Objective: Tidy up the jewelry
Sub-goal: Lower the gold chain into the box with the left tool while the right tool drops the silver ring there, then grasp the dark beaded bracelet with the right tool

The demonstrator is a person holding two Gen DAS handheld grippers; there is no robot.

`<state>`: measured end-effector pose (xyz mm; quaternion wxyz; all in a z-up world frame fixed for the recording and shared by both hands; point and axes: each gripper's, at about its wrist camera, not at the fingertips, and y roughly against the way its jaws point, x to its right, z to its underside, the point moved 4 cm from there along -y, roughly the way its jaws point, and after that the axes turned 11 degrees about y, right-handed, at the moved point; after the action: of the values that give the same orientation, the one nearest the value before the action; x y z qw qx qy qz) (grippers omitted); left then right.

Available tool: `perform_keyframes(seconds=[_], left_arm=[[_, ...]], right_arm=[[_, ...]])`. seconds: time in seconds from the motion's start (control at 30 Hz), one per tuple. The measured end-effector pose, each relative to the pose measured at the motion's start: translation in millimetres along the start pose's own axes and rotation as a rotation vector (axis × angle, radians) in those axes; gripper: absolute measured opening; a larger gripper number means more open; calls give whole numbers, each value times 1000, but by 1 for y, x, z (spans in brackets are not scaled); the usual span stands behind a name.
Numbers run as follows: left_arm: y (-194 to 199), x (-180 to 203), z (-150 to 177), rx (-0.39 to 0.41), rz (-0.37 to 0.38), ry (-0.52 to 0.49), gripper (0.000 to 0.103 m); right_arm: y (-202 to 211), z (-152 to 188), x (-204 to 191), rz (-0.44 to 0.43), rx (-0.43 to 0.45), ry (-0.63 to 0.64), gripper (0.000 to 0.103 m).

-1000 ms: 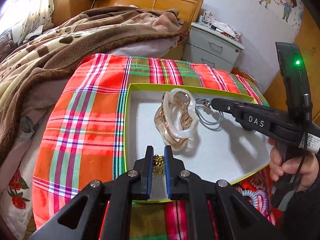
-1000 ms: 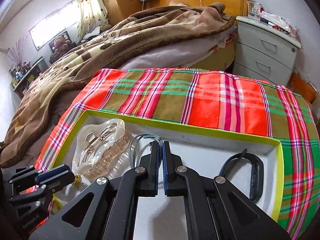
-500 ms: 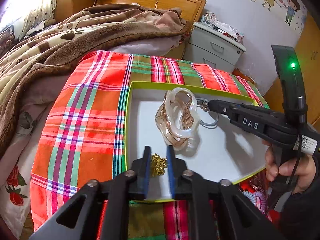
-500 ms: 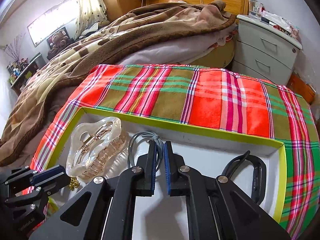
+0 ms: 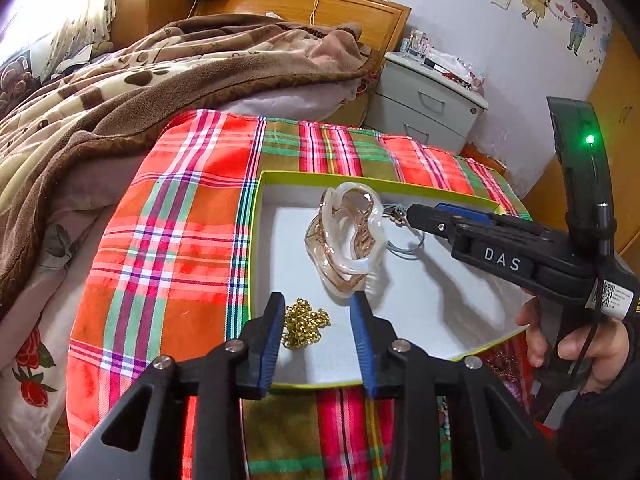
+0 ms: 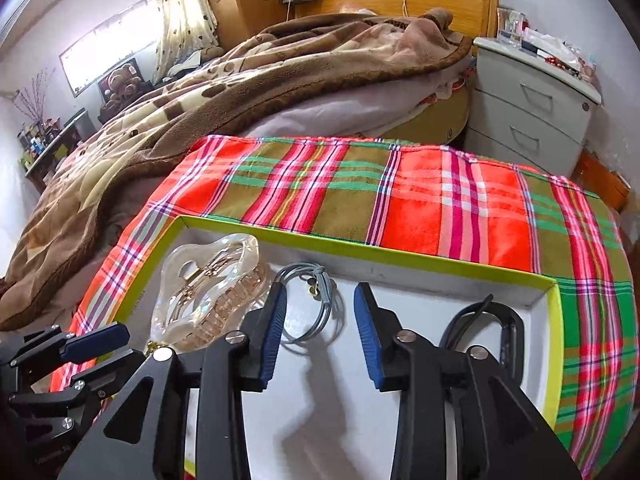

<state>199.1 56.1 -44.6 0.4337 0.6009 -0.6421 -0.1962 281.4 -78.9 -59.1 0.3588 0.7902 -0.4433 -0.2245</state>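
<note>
A shallow white cardboard tray with a lime-green rim [image 5: 256, 240] lies on a red, green and olive plaid cloth [image 5: 168, 240] spread over the bed. Inside it, toward the left end, a large translucent peach-and-clear plastic hair claw [image 5: 346, 240] rests on the white floor. Just beside the claw on the far side lies a thin grey cord loop with a small gold charm [image 6: 316, 304], and a black carabiner-shaped ring [image 6: 516, 332] sits at the tray's right end, well apart from the cord.

The left hand-held gripper [image 5: 318, 330] hovers over the tray's near left corner with its blue-padded jaws spread wide; a small heap of gold bead chain [image 5: 304, 322] lies on the tray floor between them, held by neither pad. The right hand-held gripper [image 6: 320, 324] is likewise spread wide and holds nothing, its jaws either side of the grey cord loop.
</note>
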Motion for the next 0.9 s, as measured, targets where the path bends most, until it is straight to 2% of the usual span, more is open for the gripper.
perform_keyframes(seconds=[0.27,0.43,0.57,0.8,0.9], left_arm=[[27,8,13,30,39,-2,41],[40,18,31,30,70,-21,42],[45,27,43,22,84,-34,42],[48,41,65,-4,147,-31,46],[45,44,74,-20,143,-35,46]], right_arm=[[44,12,-3,0,78,-10,37],[77,32,2,19,122,-30,37],[106,56,11,38,154,-57,37],[136,102,34,111,147,-104,37],[147,124,48,147,141,-133,37]])
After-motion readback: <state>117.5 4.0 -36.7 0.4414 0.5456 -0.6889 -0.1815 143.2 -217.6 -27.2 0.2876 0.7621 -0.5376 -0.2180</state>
